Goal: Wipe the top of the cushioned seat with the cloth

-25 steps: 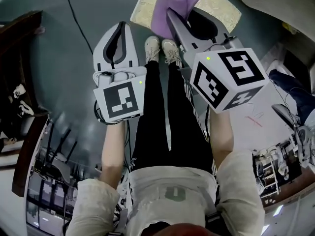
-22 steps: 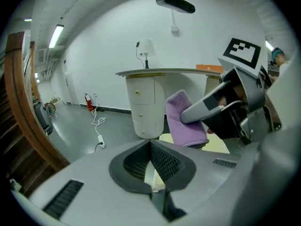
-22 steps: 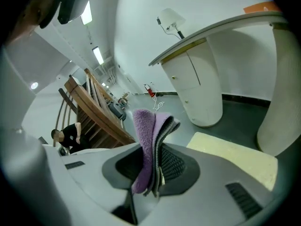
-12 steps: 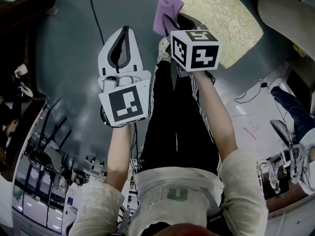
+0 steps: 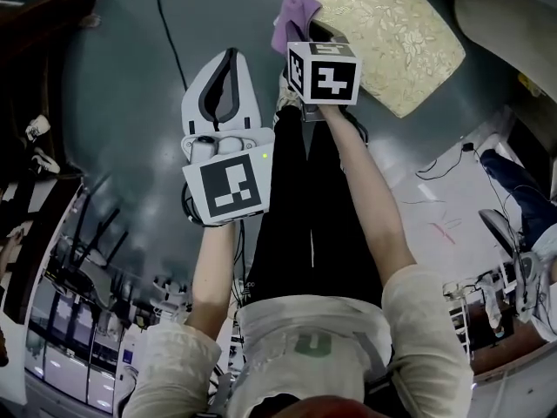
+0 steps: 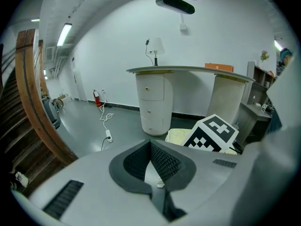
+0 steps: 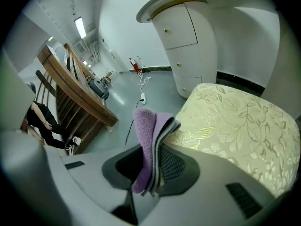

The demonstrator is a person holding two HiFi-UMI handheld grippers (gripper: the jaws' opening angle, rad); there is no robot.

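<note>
The cushioned seat (image 5: 396, 33) has a pale yellow floral top and lies on the floor ahead of me, also filling the right of the right gripper view (image 7: 235, 126). My right gripper (image 5: 305, 31) is shut on a folded purple cloth (image 5: 296, 9), which hangs at the seat's near-left corner. In the right gripper view the cloth (image 7: 143, 140) stands up between the jaws of the right gripper (image 7: 157, 138), just left of the seat's edge. My left gripper (image 5: 229, 55) is held over bare floor to the left, shut with nothing in it (image 6: 150, 142).
A white curved counter with drawers (image 6: 155, 102) stands behind the seat. A cable and plug (image 6: 107, 128) lie on the grey floor. A wooden railing (image 7: 80, 93) runs along the left. My own legs and shoes (image 5: 300, 190) are below the grippers.
The right gripper has reached further out and leftward with the cloth, from over the seat's top to its near-left corner. The left gripper has hardly moved.
</note>
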